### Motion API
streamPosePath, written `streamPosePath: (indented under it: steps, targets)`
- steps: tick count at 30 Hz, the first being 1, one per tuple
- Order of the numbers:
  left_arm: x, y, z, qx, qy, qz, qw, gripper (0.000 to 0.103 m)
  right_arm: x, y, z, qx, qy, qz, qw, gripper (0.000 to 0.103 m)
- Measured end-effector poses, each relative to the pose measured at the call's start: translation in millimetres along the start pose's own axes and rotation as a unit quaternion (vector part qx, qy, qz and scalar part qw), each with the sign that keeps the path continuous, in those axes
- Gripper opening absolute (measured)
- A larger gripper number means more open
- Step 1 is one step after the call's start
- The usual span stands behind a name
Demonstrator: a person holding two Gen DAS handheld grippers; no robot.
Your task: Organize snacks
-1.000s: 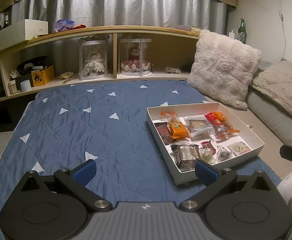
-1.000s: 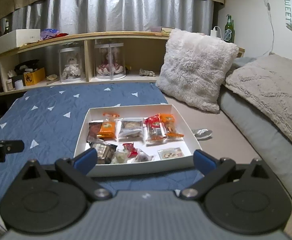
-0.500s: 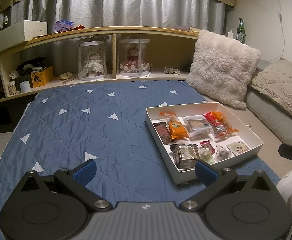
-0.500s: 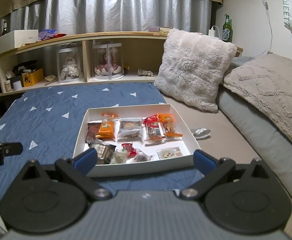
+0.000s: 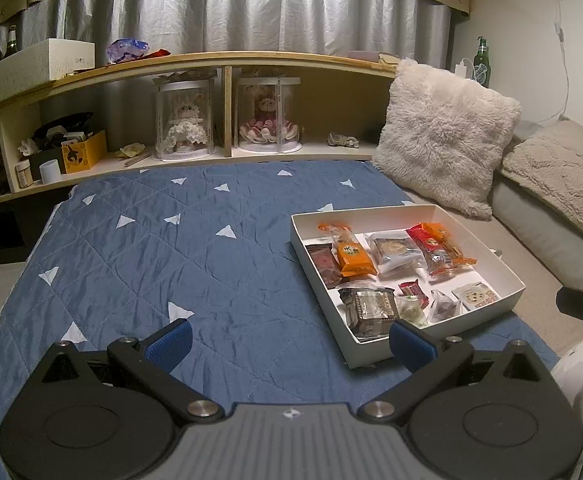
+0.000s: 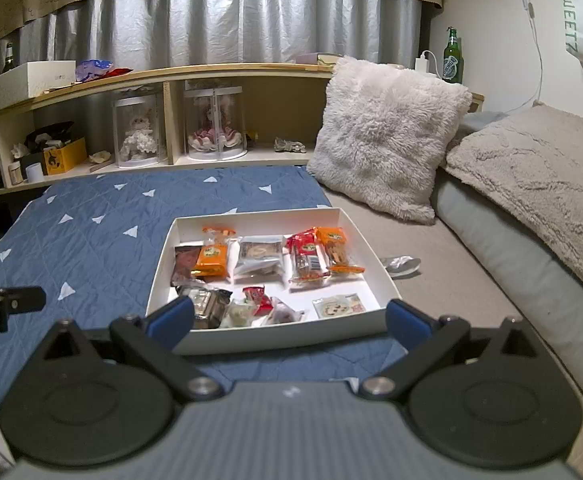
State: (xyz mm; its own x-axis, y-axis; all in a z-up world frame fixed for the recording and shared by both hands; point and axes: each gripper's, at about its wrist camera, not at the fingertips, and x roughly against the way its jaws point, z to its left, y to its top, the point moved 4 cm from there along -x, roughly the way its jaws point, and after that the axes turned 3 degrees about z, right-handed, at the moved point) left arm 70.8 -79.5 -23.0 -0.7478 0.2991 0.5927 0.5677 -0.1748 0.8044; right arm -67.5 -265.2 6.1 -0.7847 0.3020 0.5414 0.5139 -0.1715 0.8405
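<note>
A shallow white box (image 6: 279, 340) lies on the blue quilt (image 5: 151, 264), holding several wrapped snacks: an orange packet (image 6: 211, 258), a clear pastry bag (image 6: 259, 258), a red packet (image 6: 305, 258), a silvery packet (image 6: 205, 306). In the left wrist view the box (image 5: 315, 276) sits to the right of my left gripper (image 5: 291, 342), which is open and empty. My right gripper (image 6: 287, 318) stands open just before the box's near wall, holding nothing. A crumpled silver wrapper (image 6: 401, 265) lies outside the box on the beige sheet.
A fluffy white cushion (image 6: 383, 136) and a beige blanket (image 6: 539, 176) lie at the right. A low wooden shelf (image 5: 211, 60) with doll cases, a yellow box and bottles runs along the back. The left gripper's tip (image 6: 7, 300) shows at the right wrist view's left edge.
Both grippers have shifted only slightly; the box and snacks stay where they were. Both stay open and empty.
</note>
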Motion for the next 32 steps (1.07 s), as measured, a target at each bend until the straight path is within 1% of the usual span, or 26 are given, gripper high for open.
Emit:
streamPosePath:
  steps: [32]
  targets:
    - [0.6,-0.2,-1.1,0.001,0.002,-0.002,1.0000,0.103,0.2,-0.1,0.1,-0.001,0.000,0.000,1.000,0.103]
